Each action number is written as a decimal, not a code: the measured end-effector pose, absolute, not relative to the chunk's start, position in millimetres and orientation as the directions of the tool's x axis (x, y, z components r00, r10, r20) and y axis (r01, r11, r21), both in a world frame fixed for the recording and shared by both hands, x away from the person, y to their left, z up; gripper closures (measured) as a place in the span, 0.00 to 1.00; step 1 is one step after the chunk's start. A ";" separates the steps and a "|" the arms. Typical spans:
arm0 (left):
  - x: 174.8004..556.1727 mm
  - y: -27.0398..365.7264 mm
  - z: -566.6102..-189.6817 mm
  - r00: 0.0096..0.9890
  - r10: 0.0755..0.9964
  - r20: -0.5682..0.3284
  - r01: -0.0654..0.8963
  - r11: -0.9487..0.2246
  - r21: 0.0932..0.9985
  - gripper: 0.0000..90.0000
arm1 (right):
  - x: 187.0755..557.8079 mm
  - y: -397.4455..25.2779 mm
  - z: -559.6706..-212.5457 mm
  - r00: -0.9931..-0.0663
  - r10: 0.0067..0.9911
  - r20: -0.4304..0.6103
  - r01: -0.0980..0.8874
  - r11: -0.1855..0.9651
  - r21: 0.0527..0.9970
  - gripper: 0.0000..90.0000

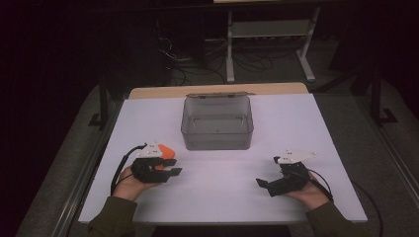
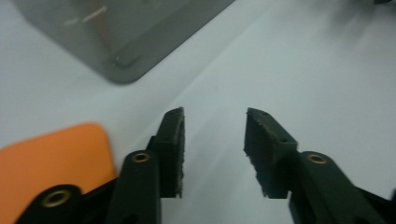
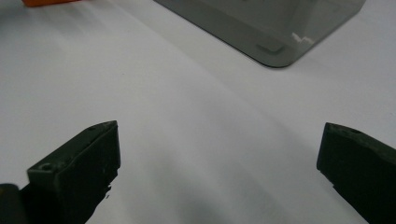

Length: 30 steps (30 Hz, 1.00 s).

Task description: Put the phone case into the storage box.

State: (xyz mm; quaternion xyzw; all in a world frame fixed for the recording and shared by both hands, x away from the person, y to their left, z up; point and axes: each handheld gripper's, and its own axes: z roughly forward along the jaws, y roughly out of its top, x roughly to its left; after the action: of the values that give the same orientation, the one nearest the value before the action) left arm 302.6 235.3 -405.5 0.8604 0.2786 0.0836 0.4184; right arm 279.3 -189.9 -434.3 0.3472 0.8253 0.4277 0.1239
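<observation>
Jaws of both grippers apart, left gripper (image 1: 170,167) beside unmarked orange piece (image 1: 167,150).

My left gripper (image 1: 170,167) sits lower left on the white table (image 1: 222,197), jaws apart, orange piece (image 1: 167,150) just behind it. My right gripper (image 1: 264,186) is lower right, also gaping. Grey bin (image 1: 217,123) up center.
</observation>
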 end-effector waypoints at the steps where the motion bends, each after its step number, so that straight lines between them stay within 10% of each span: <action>1: 302.3 234.6 -407.0 0.833 0.546 -0.094 0.404 -0.482 0.778 0.53 | 279.3 -190.0 -434.3 -0.729 0.679 0.092 0.466 0.393 0.793 0.00; 11: 295.9 234.0 -421.5 0.860 0.498 -0.113 0.364 -0.443 0.820 0.02 | 279.3 -189.6 -434.4 -0.729 0.679 0.089 0.465 0.395 0.792 0.00; 30: 295.7 234.1 -423.2 0.854 0.511 -0.092 0.360 -0.454 0.815 0.00 | 279.1 -188.3 -436.1 -0.730 0.678 0.082 0.463 0.404 0.789 0.00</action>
State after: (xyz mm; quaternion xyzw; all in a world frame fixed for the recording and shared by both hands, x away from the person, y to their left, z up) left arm 295.7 234.1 -423.2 0.8487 0.2566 0.0831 0.4549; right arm 279.1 -188.3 -436.1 0.3446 0.8282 0.4235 0.1267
